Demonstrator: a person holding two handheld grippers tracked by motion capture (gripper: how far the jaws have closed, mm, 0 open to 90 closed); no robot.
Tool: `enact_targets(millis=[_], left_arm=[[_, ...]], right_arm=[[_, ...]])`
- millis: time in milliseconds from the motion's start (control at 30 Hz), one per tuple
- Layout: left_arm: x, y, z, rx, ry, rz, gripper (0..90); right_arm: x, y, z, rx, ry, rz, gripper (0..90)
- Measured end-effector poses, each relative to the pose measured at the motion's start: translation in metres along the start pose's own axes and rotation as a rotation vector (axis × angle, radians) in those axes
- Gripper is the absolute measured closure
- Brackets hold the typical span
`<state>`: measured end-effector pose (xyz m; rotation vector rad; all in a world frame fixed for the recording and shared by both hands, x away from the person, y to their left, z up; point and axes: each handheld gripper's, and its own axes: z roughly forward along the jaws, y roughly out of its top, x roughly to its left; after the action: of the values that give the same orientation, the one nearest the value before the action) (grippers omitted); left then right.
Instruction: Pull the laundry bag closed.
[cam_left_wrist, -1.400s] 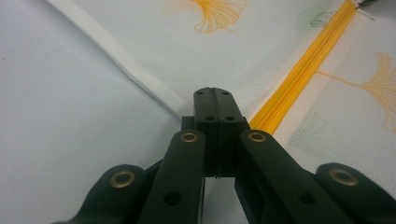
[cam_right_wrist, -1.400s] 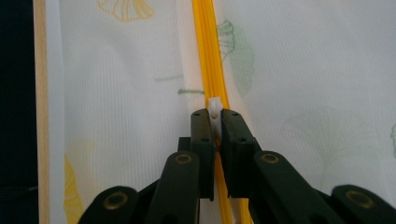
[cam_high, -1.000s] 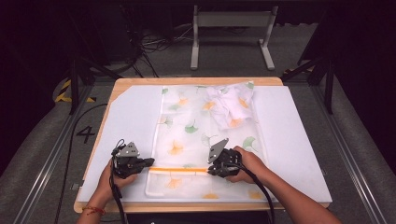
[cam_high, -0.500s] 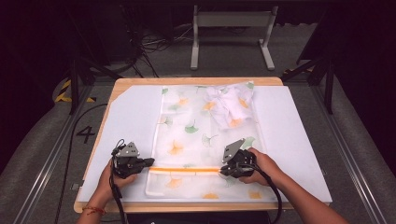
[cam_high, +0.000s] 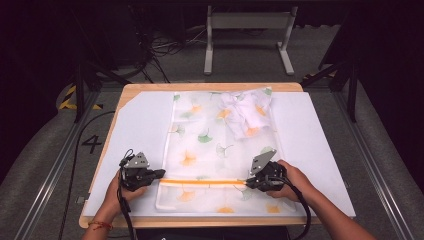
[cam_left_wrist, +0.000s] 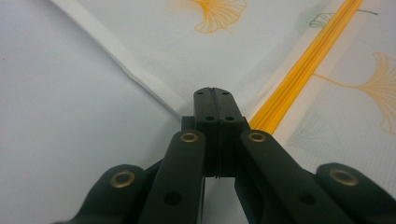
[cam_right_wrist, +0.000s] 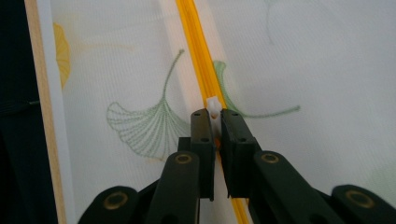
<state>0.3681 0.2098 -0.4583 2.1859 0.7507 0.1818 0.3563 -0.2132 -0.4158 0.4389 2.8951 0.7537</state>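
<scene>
Two grippers sit low on the table, at about 7 and 5 o'clock in the high view. Your left gripper (cam_high: 159, 174) rests at the left edge of the mesh bag (cam_high: 210, 145), your left hand (cam_high: 121, 192) wrapped behind it. In the left gripper view its jaws are pressed fully together, tips at the bag's hemmed edge right beside the near end of the orange zipper (cam_left_wrist: 299, 74); whether fabric is pinched between them you cannot tell from here. The zipper runs away toward 1 o'clock in that view.

Your right gripper (cam_high: 248, 184) lies at the other end of the zipper line, your right hand (cam_high: 290, 181) behind it. In the right gripper view the jaws are drawn in on the small white zipper pull (cam_right_wrist: 213, 108), which pokes up between the tips, with the orange track passing beneath them toward 12 o'clock. A green ginkgo leaf print (cam_right_wrist: 142, 126) lies at 9 o'clock of the jaws.

Between the two grippers the zipper stretches straight across the bag's near portion. The bag itself is white, printed with orange and green leaves, lying flat on the white sheet (cam_high: 140, 125) over the wooden table (cam_high: 200, 86).

Farther off, at about 1 o'clock, a crumpled white cloth (cam_high: 247, 112) lies at the bag's far right corner. Beyond the table stands a metal frame (cam_high: 247, 35) on the grey floor.
</scene>
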Motion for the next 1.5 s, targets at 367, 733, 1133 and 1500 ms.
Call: enact_targets(millis=[367, 733, 1133, 1500], left_arm=[[0.000, 0.000, 0.000, -0.001, -0.002, 0.000, 90.0], [0.000, 0.000, 0.000, -0.002, -0.002, 0.000, 90.0], [0.001, 0.000, 0.000, -0.004, -0.002, 0.001, 90.0], [0.001, 0.000, 0.000, -0.002, -0.007, 0.001, 90.0]], right_arm=[[-0.004, -0.021, -0.014, -0.002, -0.025, 0.035, 84.0], [-0.006, -0.037, -0.027, -0.001, -0.037, 0.060, 84.0], [-0.011, -0.055, -0.039, -0.002, -0.046, 0.094, 84.0], [-0.013, -0.070, -0.046, -0.008, -0.058, 0.132, 84.0]])
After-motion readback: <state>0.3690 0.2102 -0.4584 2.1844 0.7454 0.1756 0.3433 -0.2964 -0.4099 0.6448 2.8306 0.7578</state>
